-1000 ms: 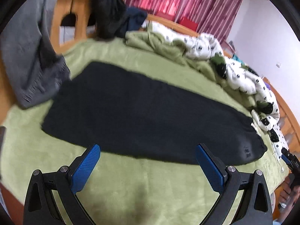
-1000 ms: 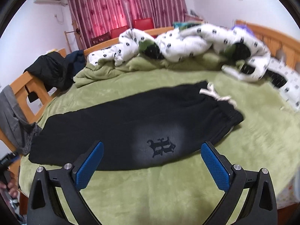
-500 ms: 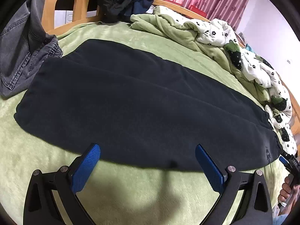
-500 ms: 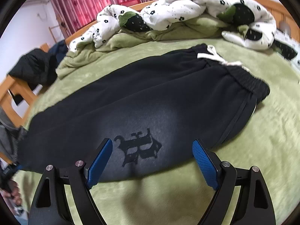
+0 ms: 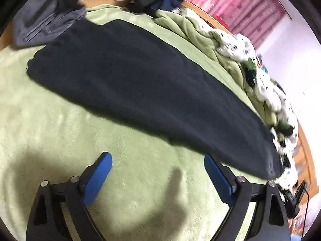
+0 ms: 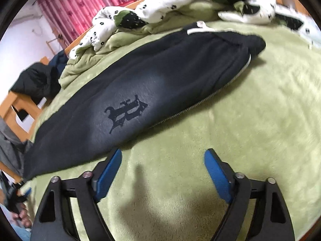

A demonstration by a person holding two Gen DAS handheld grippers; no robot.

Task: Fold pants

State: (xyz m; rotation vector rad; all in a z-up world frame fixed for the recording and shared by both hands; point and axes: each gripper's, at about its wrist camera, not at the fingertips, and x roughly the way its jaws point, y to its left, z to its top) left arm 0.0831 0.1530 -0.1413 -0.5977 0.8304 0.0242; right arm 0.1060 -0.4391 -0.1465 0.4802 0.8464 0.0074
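The pants (image 5: 152,84) lay folded lengthwise across mid-frame; crosswise folds remained. Both grippers, left (image 5: 157,169) and right (image 6: 162,165), gaped apart, empty.

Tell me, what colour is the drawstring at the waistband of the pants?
White; the drawstring shows best in the right wrist view, against the black pants.

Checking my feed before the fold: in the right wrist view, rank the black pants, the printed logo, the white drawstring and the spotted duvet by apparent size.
1. black pants, filling most of the bed's width
2. spotted duvet, though it lies farther off and is cut by the frame, so unsure
3. printed logo
4. white drawstring, only a short piece showing
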